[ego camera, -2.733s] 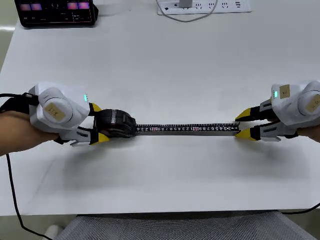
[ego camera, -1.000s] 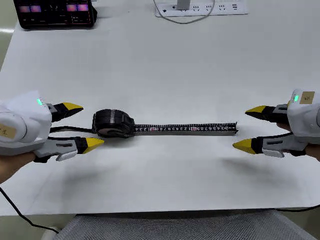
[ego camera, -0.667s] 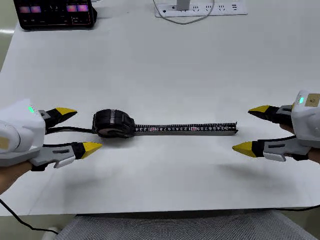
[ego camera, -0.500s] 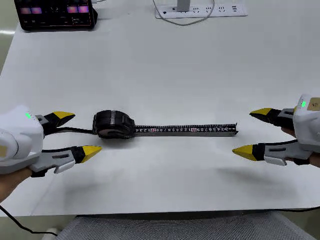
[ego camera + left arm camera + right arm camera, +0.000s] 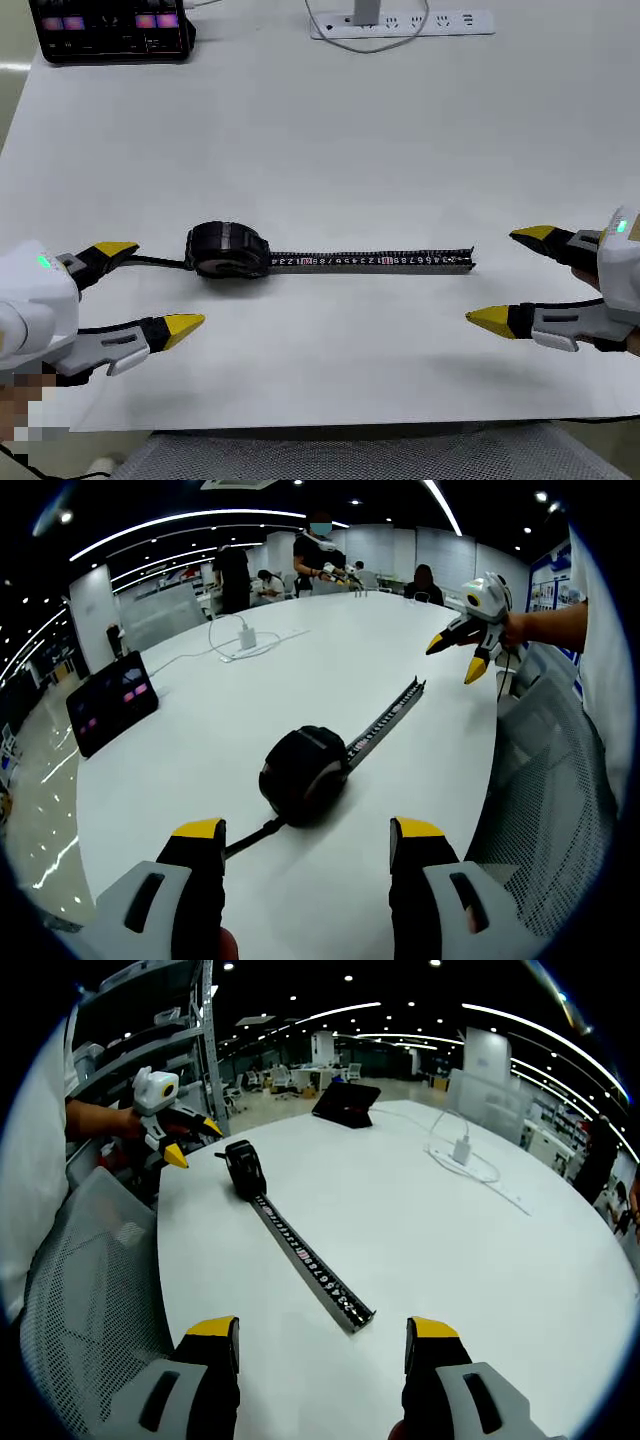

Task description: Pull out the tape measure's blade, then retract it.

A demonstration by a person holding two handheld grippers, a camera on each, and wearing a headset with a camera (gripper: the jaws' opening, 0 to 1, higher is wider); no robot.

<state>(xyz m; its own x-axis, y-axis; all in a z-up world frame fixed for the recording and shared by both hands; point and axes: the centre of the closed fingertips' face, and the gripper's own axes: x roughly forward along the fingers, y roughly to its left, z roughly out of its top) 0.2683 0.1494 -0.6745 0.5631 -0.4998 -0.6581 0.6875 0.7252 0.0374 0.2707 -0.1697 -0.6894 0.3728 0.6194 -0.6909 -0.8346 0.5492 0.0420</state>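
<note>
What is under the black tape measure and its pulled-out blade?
The white table: the tape measure's case and the blade both rest on it. The strip of table beneath them is covered, so nothing more can be told there.

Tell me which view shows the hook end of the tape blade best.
The right gripper view: the blade's end lies close, just ahead of the open right tongs, its markings visible. The head view shows that end small, at the right of the extended blade. The left gripper view shows it far off, beyond the case.
</note>
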